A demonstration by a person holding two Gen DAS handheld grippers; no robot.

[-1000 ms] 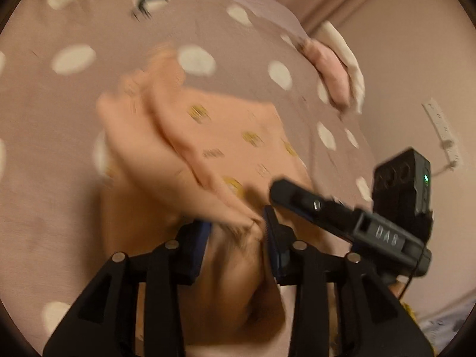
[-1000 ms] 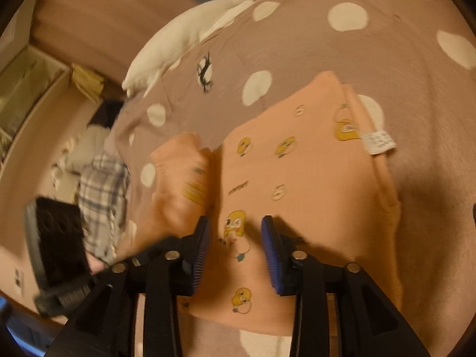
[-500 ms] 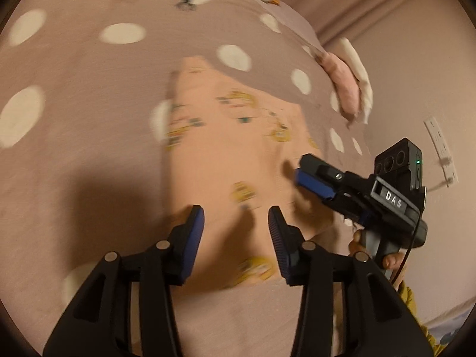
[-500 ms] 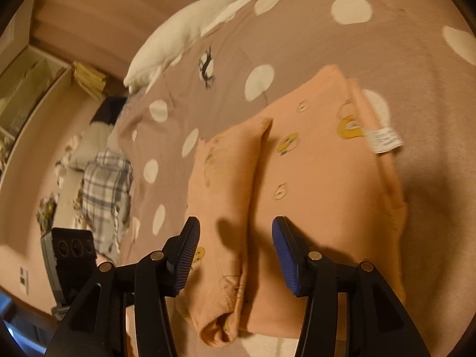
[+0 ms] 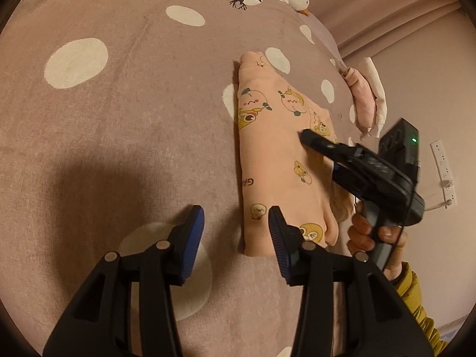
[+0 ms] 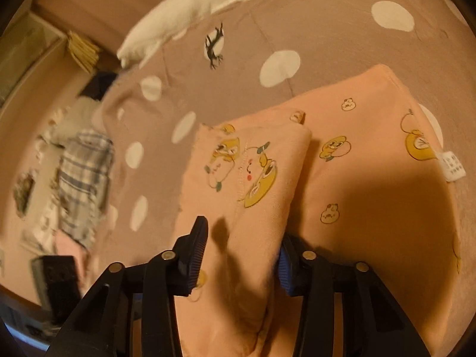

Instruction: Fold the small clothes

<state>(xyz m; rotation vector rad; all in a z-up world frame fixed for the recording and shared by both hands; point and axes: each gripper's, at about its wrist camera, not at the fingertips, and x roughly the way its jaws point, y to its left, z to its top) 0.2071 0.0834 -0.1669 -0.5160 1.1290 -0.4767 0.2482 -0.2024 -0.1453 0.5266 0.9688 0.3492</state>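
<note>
Peach pyjama garment point(image 5: 273, 160) is lying flat on the dotted bedspread point(image 5: 119, 113), already folded into a long strip, with one panel doubled over the rest of it. My left gripper point(image 5: 236, 232) sits half open over the bedspread at the garment's near corner, nothing between the jaws. My right gripper point(image 6: 242, 255) is closing, jaws straddling the doubled panel point(image 6: 253, 178), but I don't think the pads are biting yet.

What worries me: if the right one pinches only the top layer, lifting would peel the fold open instead of carrying it over. Grabbing the bedspread along with the garment would drag everything crooked too.

Around the garment: a care label point(image 6: 452, 166) sticks out at its far-right edge, a pink-and-white pile point(image 5: 367, 95) sits beyond it near the bed's edge, and a plaid cloth point(image 6: 83, 178) lies on the floor off the bed. Nothing really blocks the fold.
</note>
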